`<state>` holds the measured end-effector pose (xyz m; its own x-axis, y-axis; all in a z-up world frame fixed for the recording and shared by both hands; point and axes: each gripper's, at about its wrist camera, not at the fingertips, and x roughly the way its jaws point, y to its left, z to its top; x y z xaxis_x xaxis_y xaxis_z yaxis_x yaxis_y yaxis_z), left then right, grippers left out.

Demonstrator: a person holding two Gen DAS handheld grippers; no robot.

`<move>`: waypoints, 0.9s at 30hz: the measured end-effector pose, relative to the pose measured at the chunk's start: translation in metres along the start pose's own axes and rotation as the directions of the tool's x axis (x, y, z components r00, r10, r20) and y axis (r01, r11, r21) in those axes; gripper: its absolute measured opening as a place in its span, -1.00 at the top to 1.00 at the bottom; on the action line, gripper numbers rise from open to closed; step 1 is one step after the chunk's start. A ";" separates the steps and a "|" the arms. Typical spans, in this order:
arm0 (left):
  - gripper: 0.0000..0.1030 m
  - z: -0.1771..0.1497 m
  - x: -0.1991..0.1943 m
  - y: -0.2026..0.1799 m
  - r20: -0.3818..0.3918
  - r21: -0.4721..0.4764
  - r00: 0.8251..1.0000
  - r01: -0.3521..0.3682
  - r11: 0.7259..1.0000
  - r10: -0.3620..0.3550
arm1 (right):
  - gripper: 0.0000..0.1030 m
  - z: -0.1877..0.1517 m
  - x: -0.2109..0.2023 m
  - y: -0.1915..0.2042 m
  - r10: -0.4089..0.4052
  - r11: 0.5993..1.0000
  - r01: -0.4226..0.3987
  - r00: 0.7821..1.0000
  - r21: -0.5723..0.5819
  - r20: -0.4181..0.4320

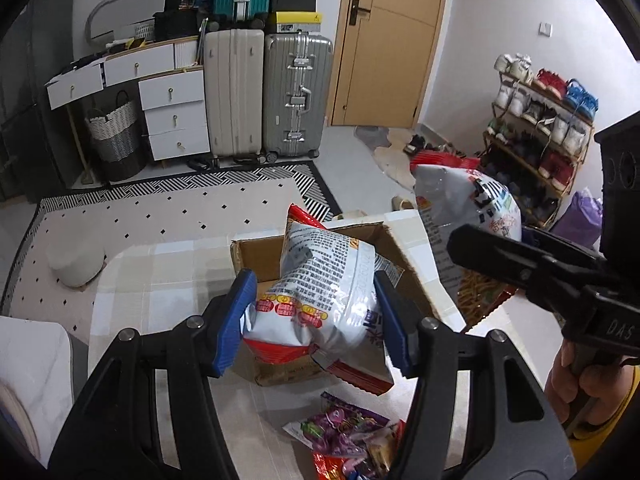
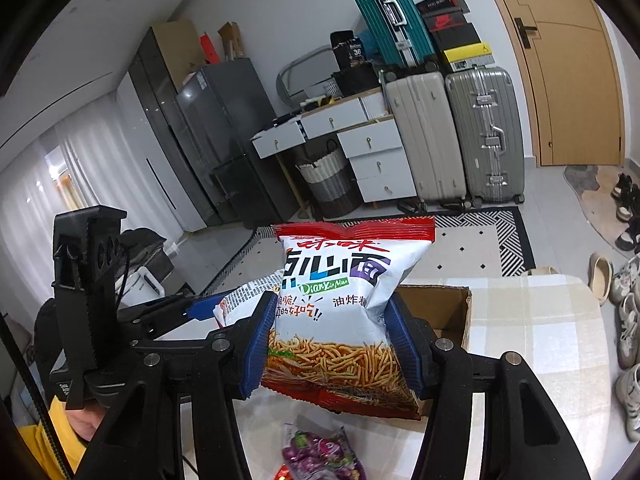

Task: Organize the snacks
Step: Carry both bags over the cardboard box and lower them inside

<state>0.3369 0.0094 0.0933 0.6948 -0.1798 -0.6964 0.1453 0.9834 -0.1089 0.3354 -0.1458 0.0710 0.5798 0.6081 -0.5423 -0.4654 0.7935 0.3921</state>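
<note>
Both noodle bags (image 2: 340, 312) upright, long axis vertical; red seals up.

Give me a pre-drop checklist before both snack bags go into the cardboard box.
1. Left claw grips its snack bag between both pads: ok.
2. Right claw grips the noodle snack bag: ok.
3. Cardboard box is open, flaps up: ok.
4. Room inside the box: cannot tell, the bags hide its floor.
5. The two bags are apart from each other: ok.
6. Purple candy bag lies on the table outside the box: not ok, still to be packed.
</note>
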 end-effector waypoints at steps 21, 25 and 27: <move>-0.10 0.002 0.171 0.016 -0.184 -0.010 0.982 -0.036 0.999 0.034 | -0.08 -0.027 0.085 -0.050 -0.037 0.998 0.043 0.991 0.043 -0.126; -0.10 -0.003 0.190 0.015 -0.202 -0.009 0.979 -0.040 0.999 0.037 | -0.08 -0.033 0.094 -0.055 -0.047 0.998 0.054 0.988 0.044 -0.146; -0.10 -0.008 0.198 0.015 -0.210 -0.007 0.977 -0.045 0.999 0.043 | -0.08 -0.036 0.099 -0.055 -0.056 0.997 0.062 0.986 0.034 -0.159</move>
<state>0.4708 -0.0114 -0.0521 0.5372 -0.1281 -0.8337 0.1086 0.9907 -0.0823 0.3938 -0.1305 -0.0311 0.4915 0.5508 -0.6746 -0.4050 0.8303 0.3829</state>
